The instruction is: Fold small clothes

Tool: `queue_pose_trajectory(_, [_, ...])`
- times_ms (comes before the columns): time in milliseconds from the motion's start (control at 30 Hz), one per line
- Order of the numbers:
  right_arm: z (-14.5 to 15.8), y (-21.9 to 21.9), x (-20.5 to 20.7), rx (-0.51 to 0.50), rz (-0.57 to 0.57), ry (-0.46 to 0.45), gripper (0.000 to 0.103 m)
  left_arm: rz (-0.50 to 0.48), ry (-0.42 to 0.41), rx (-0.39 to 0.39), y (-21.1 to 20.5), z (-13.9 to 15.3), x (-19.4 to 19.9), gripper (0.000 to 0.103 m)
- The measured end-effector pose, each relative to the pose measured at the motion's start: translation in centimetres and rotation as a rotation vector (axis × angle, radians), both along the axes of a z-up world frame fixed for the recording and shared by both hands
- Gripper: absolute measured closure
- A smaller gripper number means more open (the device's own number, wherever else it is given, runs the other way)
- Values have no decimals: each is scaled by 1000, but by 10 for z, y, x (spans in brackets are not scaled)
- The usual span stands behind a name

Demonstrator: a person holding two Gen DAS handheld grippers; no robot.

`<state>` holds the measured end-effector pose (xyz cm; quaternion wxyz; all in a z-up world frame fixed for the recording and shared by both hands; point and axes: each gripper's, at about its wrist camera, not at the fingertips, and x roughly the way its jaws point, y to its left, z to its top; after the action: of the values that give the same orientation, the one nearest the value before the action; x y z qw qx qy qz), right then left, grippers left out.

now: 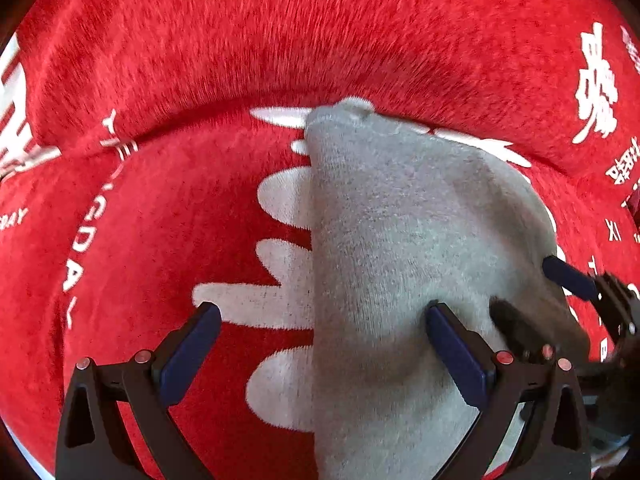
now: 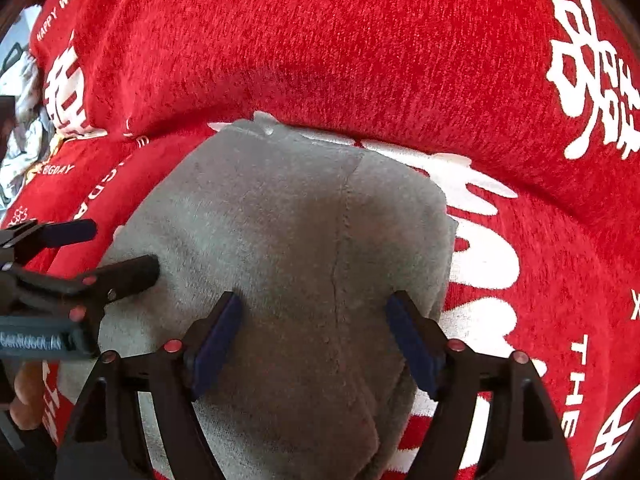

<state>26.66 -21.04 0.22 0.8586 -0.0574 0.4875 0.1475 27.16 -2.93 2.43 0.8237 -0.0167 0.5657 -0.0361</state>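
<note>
A small grey knitted garment (image 1: pixel 404 240) lies flat on a red cushion cover with white lettering (image 1: pixel 168 216). My left gripper (image 1: pixel 324 316) is open over the garment's left edge; its right finger is over the grey cloth, its left finger over the red cover. In the right wrist view the garment (image 2: pixel 296 232) shows a vertical seam down its middle. My right gripper (image 2: pixel 314 312) is open just above the garment's near part, holding nothing. Each gripper shows in the other's view: the right one (image 1: pixel 532 292) at the garment's right side, the left one (image 2: pixel 116 252) at its left.
The red cover rises into a cushioned back (image 2: pixel 340 40) right behind the garment. At the far left of the right wrist view, clutter and pale cloth (image 2: pixel 20 132) lie beyond the cover's edge. A hand (image 2: pixel 28 392) holds the left gripper.
</note>
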Motion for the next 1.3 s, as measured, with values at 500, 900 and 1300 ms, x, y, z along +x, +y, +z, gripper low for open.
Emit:
queue_pose_trajectory(500, [31,-4,37,59,-9,48,23,12,27,86,1,6,58,0])
queue_pose_trajectory(900, [-13,-7,81,8,-60,109,16,25,129,113,-15,-21,93,0])
queue_pose_trajectory(1300, [39,11,-9,23,30,4,16,19,1,36,0,17,-5,0])
